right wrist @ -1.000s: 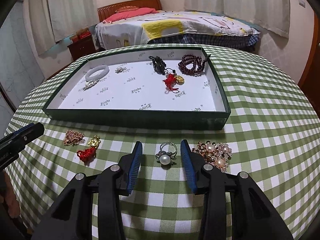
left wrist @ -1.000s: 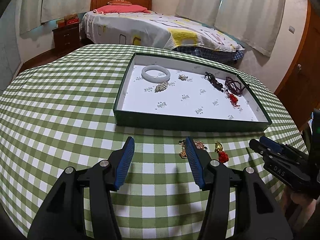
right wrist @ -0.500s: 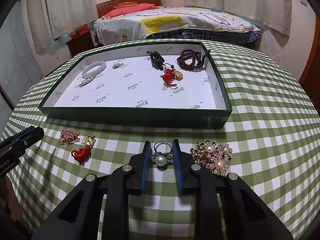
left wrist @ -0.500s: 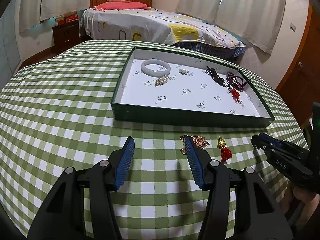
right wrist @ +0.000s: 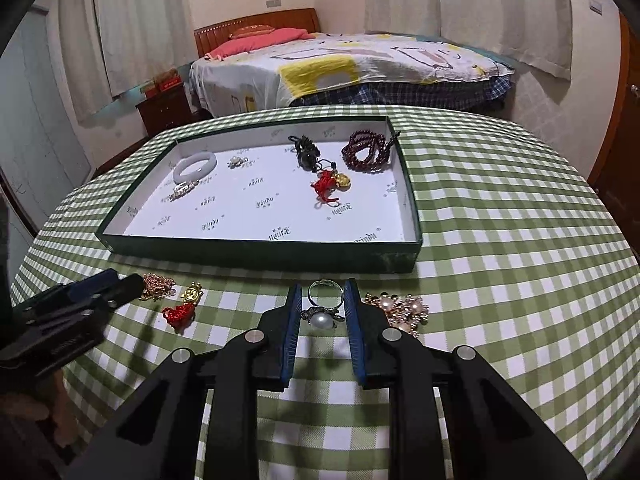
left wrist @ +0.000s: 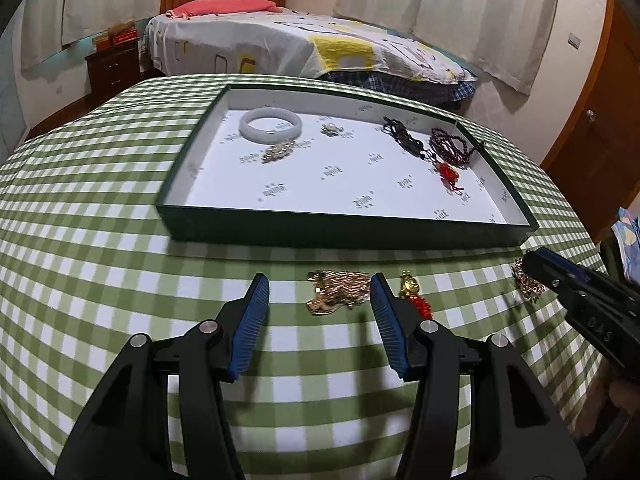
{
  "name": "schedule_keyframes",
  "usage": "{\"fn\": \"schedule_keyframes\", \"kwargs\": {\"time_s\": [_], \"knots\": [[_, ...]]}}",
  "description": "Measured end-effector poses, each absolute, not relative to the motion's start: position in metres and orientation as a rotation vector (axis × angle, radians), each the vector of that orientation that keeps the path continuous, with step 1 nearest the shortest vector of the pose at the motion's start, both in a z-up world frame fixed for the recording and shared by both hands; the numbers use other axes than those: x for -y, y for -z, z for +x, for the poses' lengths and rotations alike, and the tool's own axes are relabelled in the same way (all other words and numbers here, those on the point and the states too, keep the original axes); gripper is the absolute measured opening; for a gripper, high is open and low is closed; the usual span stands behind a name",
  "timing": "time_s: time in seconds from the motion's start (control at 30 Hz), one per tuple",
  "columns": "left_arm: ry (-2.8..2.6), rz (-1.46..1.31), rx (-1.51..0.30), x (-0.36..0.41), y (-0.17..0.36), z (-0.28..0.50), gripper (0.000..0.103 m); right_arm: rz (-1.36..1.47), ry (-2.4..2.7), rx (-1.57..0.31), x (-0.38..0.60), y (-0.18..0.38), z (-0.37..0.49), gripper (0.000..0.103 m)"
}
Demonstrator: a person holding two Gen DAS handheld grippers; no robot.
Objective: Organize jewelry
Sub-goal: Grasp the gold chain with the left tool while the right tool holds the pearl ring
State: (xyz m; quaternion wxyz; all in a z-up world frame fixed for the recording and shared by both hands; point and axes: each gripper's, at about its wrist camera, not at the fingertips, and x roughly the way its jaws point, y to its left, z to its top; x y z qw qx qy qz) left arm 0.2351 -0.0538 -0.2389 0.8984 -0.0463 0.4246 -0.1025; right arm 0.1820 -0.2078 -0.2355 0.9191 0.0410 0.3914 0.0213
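My right gripper [right wrist: 323, 290] is shut on a pearl ring [right wrist: 322, 312], just above the checked cloth and in front of the green tray [right wrist: 260, 254]. My left gripper [left wrist: 320, 280] stands open low over the table, and a gold chain [left wrist: 338, 290] lies on the cloth between its fingers, untouched. Right of the chain lies a gold charm with a red knot [left wrist: 412, 292]. A pearl brooch cluster [right wrist: 400, 312] lies beside the right gripper. In the tray are a white bangle [left wrist: 270, 125], dark red beads [left wrist: 452, 146] and other pieces.
The round table carries a green-and-white checked cloth [left wrist: 80, 240]. In the left wrist view the right gripper's tip [left wrist: 536, 260] is at the right edge. A bed [right wrist: 340, 68] and a nightstand [left wrist: 114, 66] stand beyond the table, with a wooden door at the right.
The right gripper has closed on the pearl ring and lifted it a little. The left gripper has shifted right, so the gold chain now lies between its fingers.
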Motion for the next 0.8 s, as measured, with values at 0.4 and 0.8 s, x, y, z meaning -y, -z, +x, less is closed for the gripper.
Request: {"fn": "schedule_keyframes", "kwargs": {"time_s": [0.4,0.8], "knots": [[0.236,-0.058,-0.914,0.068,0.249,0.25,0.024,0.105,-0.05,-0.807,0.21,0.24,0.183,0.023],[0.259,-0.056,-0.885,0.066,0.244,0.242,0.009,0.1,-0.046,-0.813,0.209,0.244,0.184,0.023]]}}
